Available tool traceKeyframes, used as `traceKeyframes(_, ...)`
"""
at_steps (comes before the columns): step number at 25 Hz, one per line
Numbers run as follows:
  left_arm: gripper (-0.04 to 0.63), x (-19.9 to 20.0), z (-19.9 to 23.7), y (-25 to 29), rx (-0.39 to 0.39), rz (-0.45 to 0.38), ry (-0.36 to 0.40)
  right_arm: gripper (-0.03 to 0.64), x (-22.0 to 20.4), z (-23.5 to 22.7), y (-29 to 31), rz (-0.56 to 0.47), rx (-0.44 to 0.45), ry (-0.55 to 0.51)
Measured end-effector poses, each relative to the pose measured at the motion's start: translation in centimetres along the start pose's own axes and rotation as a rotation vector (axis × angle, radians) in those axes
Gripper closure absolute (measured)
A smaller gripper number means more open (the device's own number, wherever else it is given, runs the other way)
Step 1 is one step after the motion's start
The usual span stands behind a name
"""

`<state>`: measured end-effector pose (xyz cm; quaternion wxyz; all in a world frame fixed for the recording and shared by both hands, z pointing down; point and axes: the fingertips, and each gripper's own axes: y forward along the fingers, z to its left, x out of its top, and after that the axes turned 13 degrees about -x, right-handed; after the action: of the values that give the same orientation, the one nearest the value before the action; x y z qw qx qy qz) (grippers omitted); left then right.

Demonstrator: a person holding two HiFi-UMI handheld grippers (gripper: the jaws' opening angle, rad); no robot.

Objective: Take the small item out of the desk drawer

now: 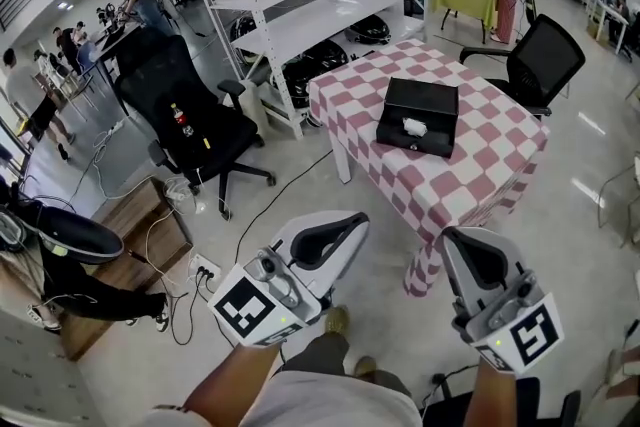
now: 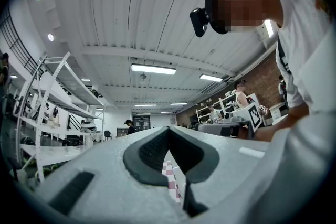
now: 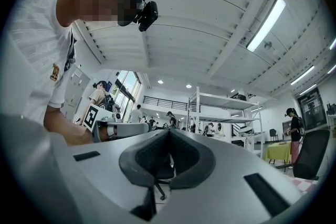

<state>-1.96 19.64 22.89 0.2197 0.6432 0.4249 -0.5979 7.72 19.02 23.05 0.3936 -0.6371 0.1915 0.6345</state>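
Observation:
A black desk drawer box [image 1: 417,115] sits on a table with a pink and white checked cloth [image 1: 480,165]. A small white item [image 1: 414,126] lies at the box's middle; whether it rests on top or inside I cannot tell. My left gripper [image 1: 343,229] and right gripper [image 1: 468,251] are held low in front of me, well short of the table, with nothing in them. The left gripper [image 2: 168,131] tilts upward with its dark pads pressed together, a strip of the checked cloth [image 2: 169,170] showing below them. The right gripper [image 3: 168,134] is likewise shut and empty.
A black office chair [image 1: 195,120] stands on the floor at the left, another chair [image 1: 540,60] behind the table at the right. White shelving [image 1: 310,5] rises behind the table. Cables and a power strip [image 1: 204,269] lie on the floor. People stand in the background.

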Motion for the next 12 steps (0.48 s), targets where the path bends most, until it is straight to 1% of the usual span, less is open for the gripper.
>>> traceKeyframes(3,0.581,-0.5,0.7,0.1,0.0,0.007,-0.012,0.606,-0.2,-0.4,0.5,0.007,-0.003,-0.004)
traceKeyframes(7,0.581,-1.2,2.6,0.5,-0.008,-0.011,-0.019,0.606,-0.9,-1.3,2.0,0.02,-0.014,-0.016)
traceKeyframes(9,0.581,-1.9,3.8,0.7,-0.013,-0.01,-0.031,0.606,-1.4,-1.9,3.1,0.028,-0.02,-0.019)
traceKeyframes(12,0.581,-2.6,6.4,1.2,-0.019,-0.03,-0.032,0.606,-2.5,-2.8,5.2,0.043,-0.027,-0.026)
